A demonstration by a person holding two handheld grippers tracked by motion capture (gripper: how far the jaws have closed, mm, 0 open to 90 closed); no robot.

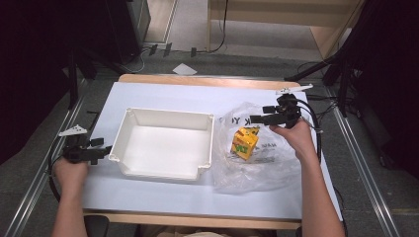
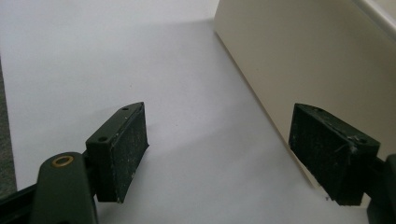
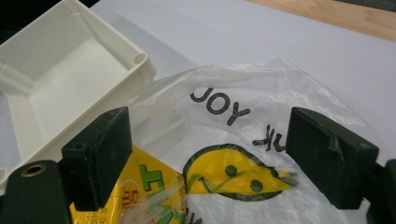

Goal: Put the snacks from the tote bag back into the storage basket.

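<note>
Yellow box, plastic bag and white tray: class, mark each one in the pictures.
yellow box (image 1: 245, 143), high view, on its top face inside the bag.
plastic bag (image 3: 261, 88), right gripper view, on the clear film above the print.
white tray (image 1: 163, 148), high view, on its bare floor.

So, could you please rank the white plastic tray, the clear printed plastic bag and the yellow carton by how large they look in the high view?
1. White plastic tray, largest.
2. Clear printed plastic bag, a bit smaller, crumpled.
3. Yellow carton, clearly smallest, inside the bag.
</note>
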